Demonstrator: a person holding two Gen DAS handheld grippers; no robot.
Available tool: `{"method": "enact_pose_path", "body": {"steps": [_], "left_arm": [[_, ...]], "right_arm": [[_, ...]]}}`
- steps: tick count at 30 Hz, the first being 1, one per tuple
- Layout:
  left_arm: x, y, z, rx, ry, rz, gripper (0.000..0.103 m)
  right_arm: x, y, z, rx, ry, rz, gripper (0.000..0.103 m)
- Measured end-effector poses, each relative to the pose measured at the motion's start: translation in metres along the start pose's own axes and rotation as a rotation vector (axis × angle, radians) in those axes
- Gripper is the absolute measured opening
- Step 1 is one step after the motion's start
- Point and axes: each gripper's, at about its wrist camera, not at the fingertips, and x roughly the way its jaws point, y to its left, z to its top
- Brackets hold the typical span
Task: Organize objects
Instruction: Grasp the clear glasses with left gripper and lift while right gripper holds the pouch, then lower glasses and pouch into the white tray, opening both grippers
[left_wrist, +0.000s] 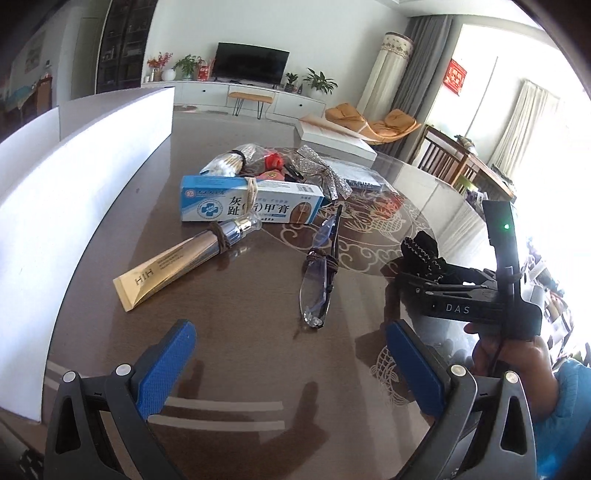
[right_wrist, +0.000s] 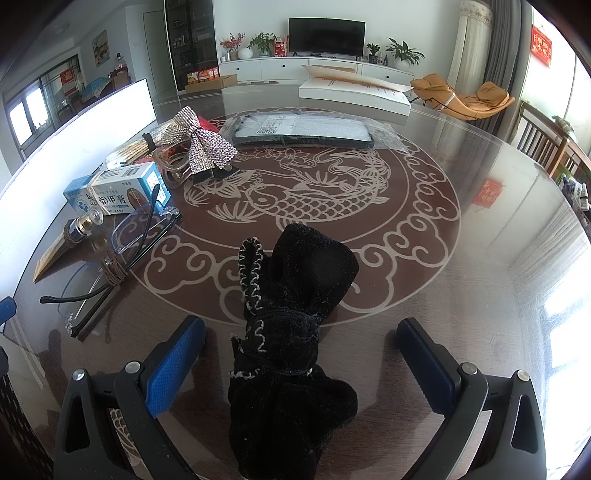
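Note:
A black bow with white stitching (right_wrist: 291, 332) lies on the glass table between the wide-apart fingers of my right gripper (right_wrist: 301, 354), untouched by the pads. In the left wrist view the bow (left_wrist: 421, 251) shows at that gripper's tip. My left gripper (left_wrist: 291, 362) is open and empty above the table, just short of folded glasses (left_wrist: 319, 273) tied with brown cord. Behind them lie a gold tube (left_wrist: 184, 266), a blue-white medicine box (left_wrist: 247, 201), a sequin bow (left_wrist: 325, 173) and a bundle of sticks (left_wrist: 229, 162).
A white box wall (left_wrist: 74, 177) runs along the table's left side. A bagged flat black item (right_wrist: 303, 133) and a white box (right_wrist: 354, 96) lie at the far side. A person's hand (left_wrist: 509, 354) holds the right gripper.

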Motion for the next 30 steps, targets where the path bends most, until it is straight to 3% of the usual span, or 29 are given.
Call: {"method": "enact_pose_path", "body": {"steps": [2,3,7,10,11,12,13,16,22,30], "left_arm": [[0.019,-0.011,0.014,0.037,0.042,0.006,0.101],[0.029,-0.016,0.02,0.049,0.066,0.003,0.087],[0.069,-0.032,0.033,0.113,0.166,0.045,0.054],[0.075,-0.042,0.035,0.183,0.144,0.121,0.025],[0.074,-0.04,0.036,0.17,0.14,0.121,0.024],[0.072,-0.038,0.036,0.15,0.127,0.12,0.024],[0.068,-0.035,0.034,0.134,0.114,0.12,0.024],[0.05,-0.03,0.027,0.108,0.065,0.129,0.023],[-0.023,-0.01,0.019,0.012,-0.076,0.113,0.021],[-0.079,0.03,0.007,-0.115,-0.17,0.108,0.021]], "right_arm": [[0.0,0.0,0.0,0.0,0.0,0.0,0.103],[0.0,0.0,0.0,0.001,0.0,0.002,0.103],[-0.003,-0.003,0.0,0.0,0.001,0.046,0.103],[-0.008,-0.006,0.001,-0.011,0.03,0.046,0.101],[-0.01,-0.006,0.002,-0.026,0.037,0.033,0.098],[-0.011,-0.005,0.003,-0.044,0.045,0.029,0.086],[-0.011,-0.004,0.006,-0.057,0.055,0.042,0.065],[-0.011,0.001,0.012,-0.103,0.075,0.059,0.035],[-0.043,0.01,0.023,-0.097,0.01,0.12,0.034],[-0.075,0.055,0.047,-0.146,-0.062,0.216,0.034]]}}
